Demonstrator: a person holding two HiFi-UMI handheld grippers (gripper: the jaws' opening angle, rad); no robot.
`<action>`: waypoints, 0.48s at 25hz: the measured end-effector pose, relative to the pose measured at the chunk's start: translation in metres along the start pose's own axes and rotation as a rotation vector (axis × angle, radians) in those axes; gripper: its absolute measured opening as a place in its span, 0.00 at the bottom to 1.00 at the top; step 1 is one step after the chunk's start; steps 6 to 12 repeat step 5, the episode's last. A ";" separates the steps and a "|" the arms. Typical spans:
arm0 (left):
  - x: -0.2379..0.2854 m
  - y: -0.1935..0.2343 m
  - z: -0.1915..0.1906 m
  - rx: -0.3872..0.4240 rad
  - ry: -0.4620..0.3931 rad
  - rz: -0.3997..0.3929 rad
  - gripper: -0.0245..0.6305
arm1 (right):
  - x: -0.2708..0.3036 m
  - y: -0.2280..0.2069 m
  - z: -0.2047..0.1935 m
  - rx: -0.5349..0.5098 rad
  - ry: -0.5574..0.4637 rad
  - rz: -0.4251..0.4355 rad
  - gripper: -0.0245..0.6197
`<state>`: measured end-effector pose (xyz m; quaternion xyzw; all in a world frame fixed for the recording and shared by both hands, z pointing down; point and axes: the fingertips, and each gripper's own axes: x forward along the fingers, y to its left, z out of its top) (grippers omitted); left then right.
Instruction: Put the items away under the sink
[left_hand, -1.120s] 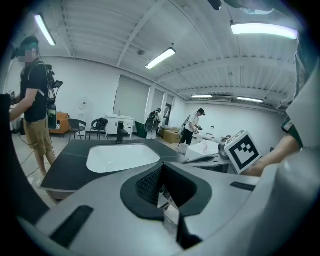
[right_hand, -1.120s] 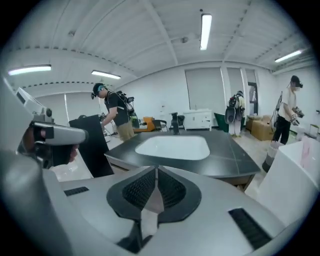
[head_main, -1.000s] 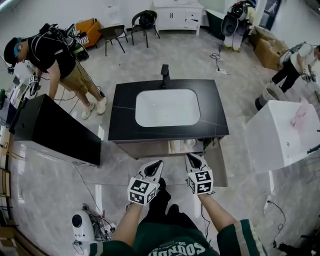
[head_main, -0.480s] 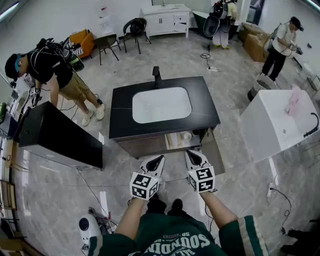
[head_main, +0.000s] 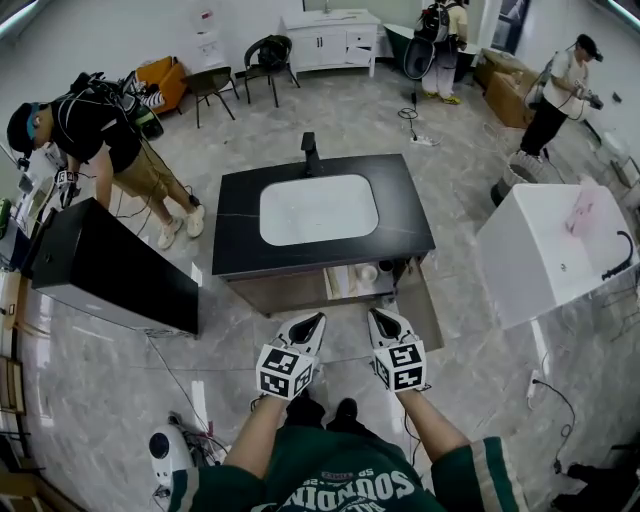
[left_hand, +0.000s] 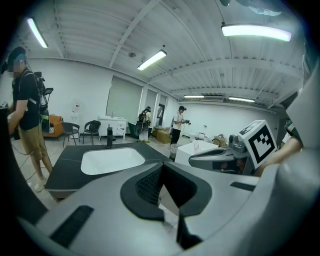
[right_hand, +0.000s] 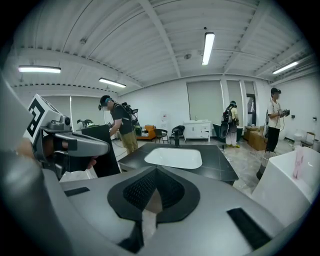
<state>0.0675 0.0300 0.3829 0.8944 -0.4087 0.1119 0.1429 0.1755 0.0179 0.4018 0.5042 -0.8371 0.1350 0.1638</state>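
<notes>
Left hand-held gripper: jaws together, nothing between them; held low over the floor, tips aimed at the cabinet
Right hand-held gripper: jaws together, empty; beside the left one but apart from it, same heading
Why held so: judged a resting carry, since neither has anything to grip and both stand clear of the cabinet front
Cabinet door: swung open on the right and standing out toward the person, which leaves the space under the sink reachable
Items: small pale things, one of them round, inside the open compartment below the sink; too small to identify
Tabletop: black, white basin set into it, faucet at the far edge
Task state: judged late or between items; the door is not yet closed
Next move: judged to need either a fresh item or a push on the door
</notes>
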 end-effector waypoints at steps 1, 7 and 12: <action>0.000 0.000 -0.001 -0.001 0.002 0.000 0.05 | 0.000 0.000 -0.001 0.001 0.000 0.001 0.10; 0.003 0.001 -0.004 0.000 0.005 -0.001 0.05 | 0.002 0.000 -0.003 0.005 0.000 0.006 0.10; 0.003 0.001 -0.004 0.000 0.005 -0.001 0.05 | 0.002 0.000 -0.003 0.005 0.000 0.006 0.10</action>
